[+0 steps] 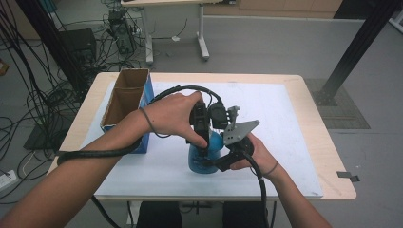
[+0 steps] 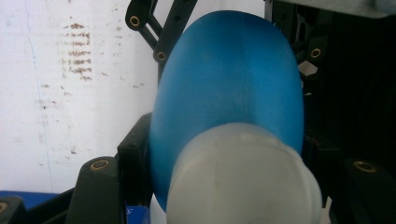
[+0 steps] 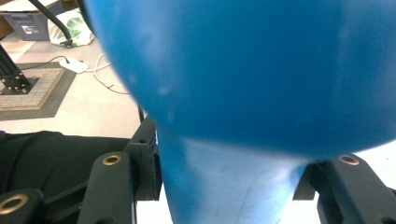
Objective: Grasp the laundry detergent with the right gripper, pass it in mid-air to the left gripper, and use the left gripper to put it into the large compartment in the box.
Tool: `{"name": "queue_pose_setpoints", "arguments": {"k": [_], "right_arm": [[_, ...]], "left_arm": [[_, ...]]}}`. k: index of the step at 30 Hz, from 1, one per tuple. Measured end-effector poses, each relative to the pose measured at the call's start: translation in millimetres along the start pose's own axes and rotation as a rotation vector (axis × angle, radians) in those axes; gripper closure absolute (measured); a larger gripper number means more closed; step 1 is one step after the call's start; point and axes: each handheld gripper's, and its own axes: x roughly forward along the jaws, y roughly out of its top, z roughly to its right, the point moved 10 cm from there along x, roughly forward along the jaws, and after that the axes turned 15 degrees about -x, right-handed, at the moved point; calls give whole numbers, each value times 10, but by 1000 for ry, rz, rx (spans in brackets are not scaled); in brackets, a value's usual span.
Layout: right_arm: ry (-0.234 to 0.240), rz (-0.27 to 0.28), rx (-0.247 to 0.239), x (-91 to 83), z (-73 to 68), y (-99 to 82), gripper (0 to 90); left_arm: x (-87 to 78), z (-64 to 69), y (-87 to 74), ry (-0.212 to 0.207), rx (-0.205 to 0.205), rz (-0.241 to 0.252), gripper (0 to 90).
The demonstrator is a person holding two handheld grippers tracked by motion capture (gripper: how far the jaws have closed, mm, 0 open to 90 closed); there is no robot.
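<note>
Right now both grippers have hold of one blue bottle (image 1: pixel 205 154) that stands on the white mat (image 1: pixel 285 142) near the front edge of the desk (image 1: pixel 332 161), about midway along it. The left gripper (image 1: pixel 203 137) comes down from above, with the person's left hand (image 1: pixel 173 114) wrapped over its body; in the left gripper view its black jaws sit tight against either side of the bottle's pale cap (image 2: pixel 243 179), clamped on it, and the rounded blue shoulder swells out beyond. The right gripper (image 1: pixel 219 164) comes in from the side, low down, with the right hand (image 1: pixel 256 152) behind it and the grey three-cornered plate (image 1: pixel 240 129) on top. In the right gripper view its jaws press on the narrower blue part of the bottle from both sides, so it too is clamped on the bottle. The plastic is not see-through in these views, so I cannot tell what the bottle holds.

Farther out, toward the left rear corner of the desk, a long cardboard box (image 1: pixel 124 102) with blue sides stands open at the top. Its brown inside looks bare as far as I can see into it. It stands well apart from the bottle. Black cables (image 1: pixel 95 154) trail from the grippers across the mat and off the desk's front edge.
</note>
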Motion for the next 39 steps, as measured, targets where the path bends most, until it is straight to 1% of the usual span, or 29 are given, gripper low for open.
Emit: {"name": "queue_pose_setpoints", "arguments": {"k": [4,8,12,15,20,25,33,39], "right_arm": [[-6,1,-6,-4,4,0,425],[-4,5,-1,-11,5,1,425],[-5,4,-2,-16,7,2,425],[-5,8,-2,-18,9,4,425],[-8,14,3,-27,11,9,425],[-12,12,-3,-37,13,9,425],[-15,15,0,-40,9,13,424],[-15,15,2,-41,11,18,424]], "left_arm": [[-14,-8,4,0,0,0,370],[-15,-4,-2,-2,-5,8,370],[-16,-4,0,0,-2,8,370],[-31,1,4,1,-7,8,370],[-46,-4,9,2,-1,8,370],[-45,-2,2,0,-8,17,370],[-61,-2,7,0,-9,14,369],[-60,-5,-12,-2,-16,26,369]]}}
